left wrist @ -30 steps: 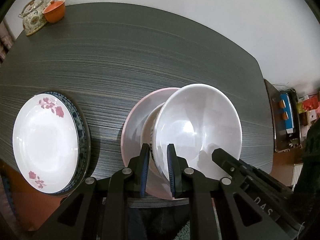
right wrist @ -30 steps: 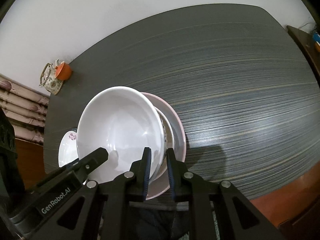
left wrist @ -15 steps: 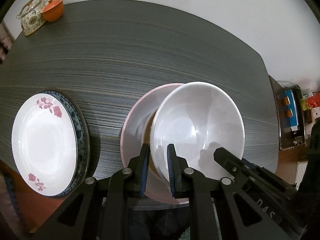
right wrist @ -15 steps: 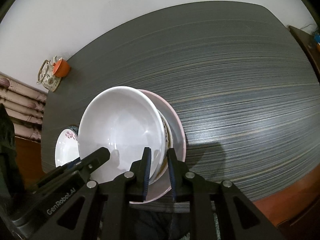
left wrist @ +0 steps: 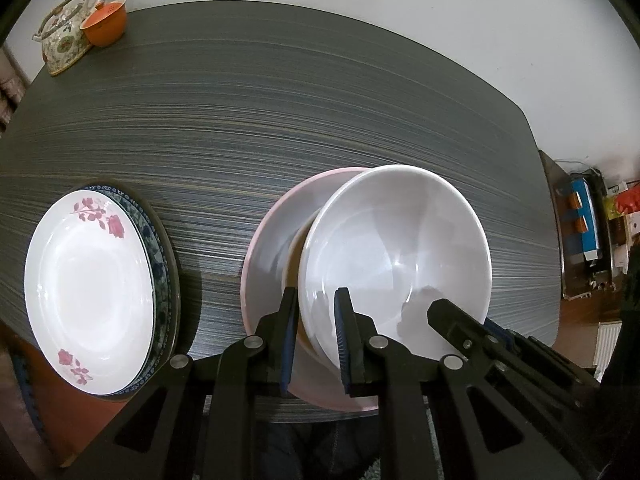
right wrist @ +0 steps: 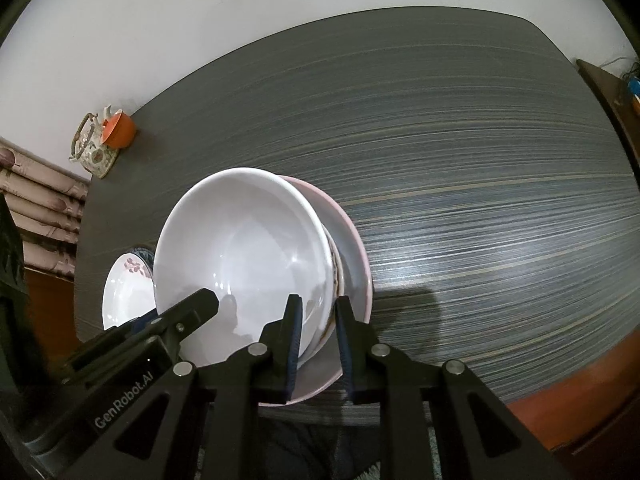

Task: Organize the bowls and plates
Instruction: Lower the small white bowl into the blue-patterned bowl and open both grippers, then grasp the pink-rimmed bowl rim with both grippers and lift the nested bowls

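A plain white bowl (left wrist: 396, 248) (right wrist: 240, 248) rests in a smaller patterned bowl (right wrist: 335, 272) that sits on a pink plate (left wrist: 268, 248) (right wrist: 354, 252) near the table's front edge. My left gripper (left wrist: 316, 314) is shut on the white bowl's near-left rim, one pad inside and one outside. My right gripper (right wrist: 318, 314) is shut on the near-right rim in the same way. Each view also shows a finger (left wrist: 444, 314) (right wrist: 200, 304) of the other gripper inside the bowl. Most of the patterned bowl is hidden.
A rose-patterned white plate (left wrist: 88, 280) (right wrist: 124, 292) lies on a blue-rimmed plate (left wrist: 162, 248) at the left front. A floral teapot (left wrist: 64, 36) and an orange cup (left wrist: 106, 28) stand at the far left corner of the dark table (left wrist: 280, 100). A cluttered shelf (left wrist: 584, 232) is off right.
The white bowl has sunk lower over the patterned bowl, which now shows much less. Both grippers have stayed on its rim.
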Tool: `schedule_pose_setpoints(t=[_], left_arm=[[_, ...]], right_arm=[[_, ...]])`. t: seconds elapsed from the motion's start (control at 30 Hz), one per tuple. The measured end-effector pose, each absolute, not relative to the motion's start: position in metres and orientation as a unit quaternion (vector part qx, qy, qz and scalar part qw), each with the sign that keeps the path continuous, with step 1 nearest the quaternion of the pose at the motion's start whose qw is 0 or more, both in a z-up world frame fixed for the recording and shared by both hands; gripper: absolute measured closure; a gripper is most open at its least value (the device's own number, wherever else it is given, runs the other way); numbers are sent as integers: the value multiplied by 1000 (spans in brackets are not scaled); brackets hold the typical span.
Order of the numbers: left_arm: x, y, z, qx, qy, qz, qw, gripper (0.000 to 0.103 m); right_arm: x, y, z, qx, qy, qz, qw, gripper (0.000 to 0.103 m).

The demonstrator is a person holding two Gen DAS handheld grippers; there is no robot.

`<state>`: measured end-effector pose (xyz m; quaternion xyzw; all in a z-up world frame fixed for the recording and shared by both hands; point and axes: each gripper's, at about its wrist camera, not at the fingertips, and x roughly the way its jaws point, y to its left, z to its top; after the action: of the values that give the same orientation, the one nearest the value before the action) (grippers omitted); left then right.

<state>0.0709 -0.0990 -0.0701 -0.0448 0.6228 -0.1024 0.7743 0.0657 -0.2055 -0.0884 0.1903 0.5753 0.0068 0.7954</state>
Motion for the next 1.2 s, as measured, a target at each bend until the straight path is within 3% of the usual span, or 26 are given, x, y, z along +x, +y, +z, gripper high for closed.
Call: schedule_pose_setpoints(t=[0.2,0.5,0.83,1.2], left_arm=[[71,-98,-64,-36,615,-103,781,79],[69,-95,-50,-38,598,-118,792,76],[67,-68,-28,-76,573,-123,807,64],[69,-25,-47,-118,593,-83,792,59]], right_arm=[[66,-204,-89,195,577,11,793,76],[61,-214,-83,206,566,11,798,75],[49,-237,-62,224,533,10,816,75],[44,-256,-74,232,549,-5,803,75]])
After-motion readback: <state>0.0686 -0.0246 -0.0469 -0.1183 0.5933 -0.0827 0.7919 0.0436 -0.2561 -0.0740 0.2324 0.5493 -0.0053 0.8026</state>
